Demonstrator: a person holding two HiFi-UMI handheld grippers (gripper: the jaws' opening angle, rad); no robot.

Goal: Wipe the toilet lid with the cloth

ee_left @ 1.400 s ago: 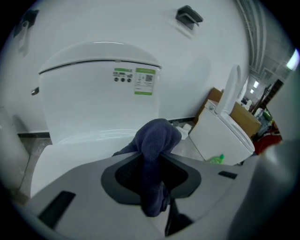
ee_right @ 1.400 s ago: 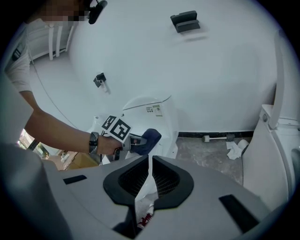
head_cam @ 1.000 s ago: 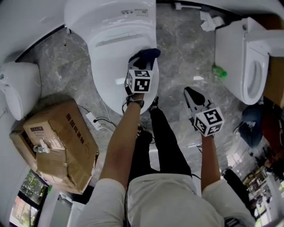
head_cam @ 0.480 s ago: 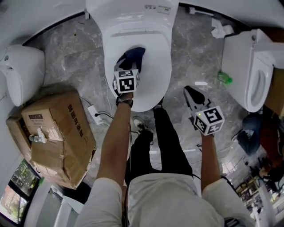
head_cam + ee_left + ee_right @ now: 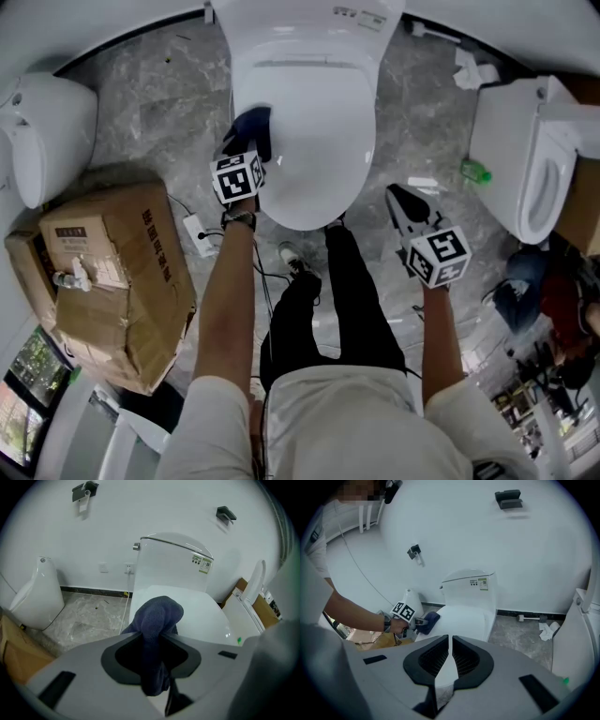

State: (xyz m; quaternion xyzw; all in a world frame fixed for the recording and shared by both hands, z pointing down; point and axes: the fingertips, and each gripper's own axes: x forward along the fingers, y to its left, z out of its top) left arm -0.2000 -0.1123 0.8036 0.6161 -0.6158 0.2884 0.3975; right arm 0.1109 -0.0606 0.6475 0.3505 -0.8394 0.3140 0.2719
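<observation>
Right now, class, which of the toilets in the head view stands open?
The right-hand toilet: its seat ring and bowl opening are exposed. The middle toilet, with the blue cloth at its edge, has its lid down.

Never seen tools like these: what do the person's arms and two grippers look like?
The left gripper and right gripper each have a grey body, black jaw pads and a white cube bearing black square markers. The person wears a white short-sleeved shirt and a dark wristband on the left wrist.
</observation>
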